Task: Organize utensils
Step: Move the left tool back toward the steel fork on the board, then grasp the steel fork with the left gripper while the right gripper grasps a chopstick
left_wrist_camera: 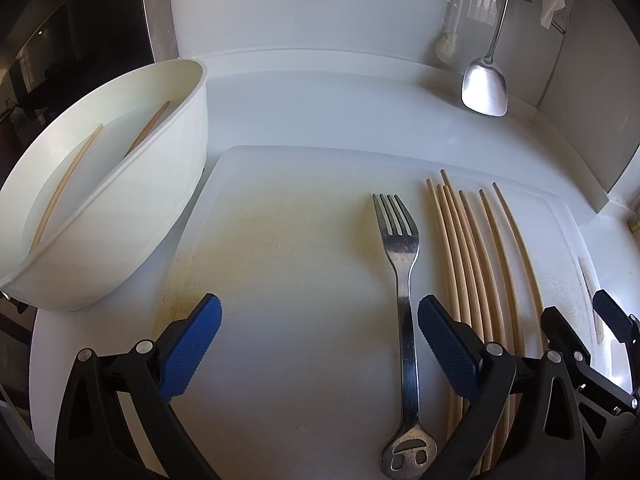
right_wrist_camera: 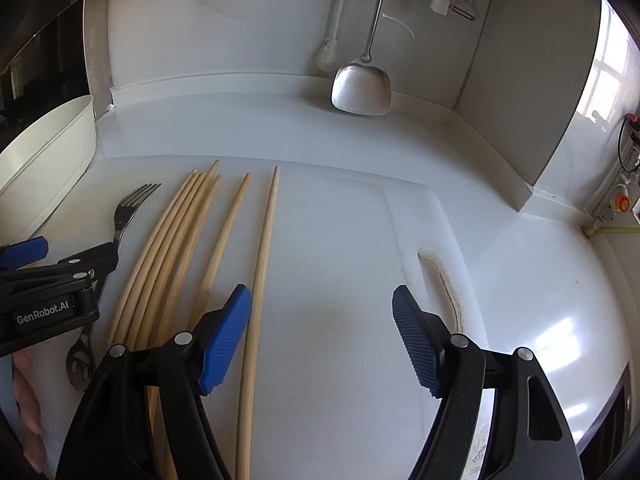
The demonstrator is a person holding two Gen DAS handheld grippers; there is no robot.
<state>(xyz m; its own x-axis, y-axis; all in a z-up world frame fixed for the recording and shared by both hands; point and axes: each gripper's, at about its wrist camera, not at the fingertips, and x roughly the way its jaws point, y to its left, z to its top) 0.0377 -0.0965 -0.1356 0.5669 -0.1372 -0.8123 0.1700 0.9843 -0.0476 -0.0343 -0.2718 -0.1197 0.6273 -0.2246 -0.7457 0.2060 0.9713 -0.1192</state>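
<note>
Both wrist cams sit close above the bench (left_wrist_camera: 304,112), pitched steeply down along their jaws. Left cam: fork (left_wrist_camera: 402,280) between its jaws. Right cam: bare board between its jaws. Shared: fork, chopsticks (right_wrist_camera: 176,248), hanging spatula (right_wrist_camera: 362,88).

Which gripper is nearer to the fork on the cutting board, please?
The left. The left gripper hangs open with the fork lying between its fingers, while the right gripper is open beyond the chopsticks, farther from the fork.
</note>
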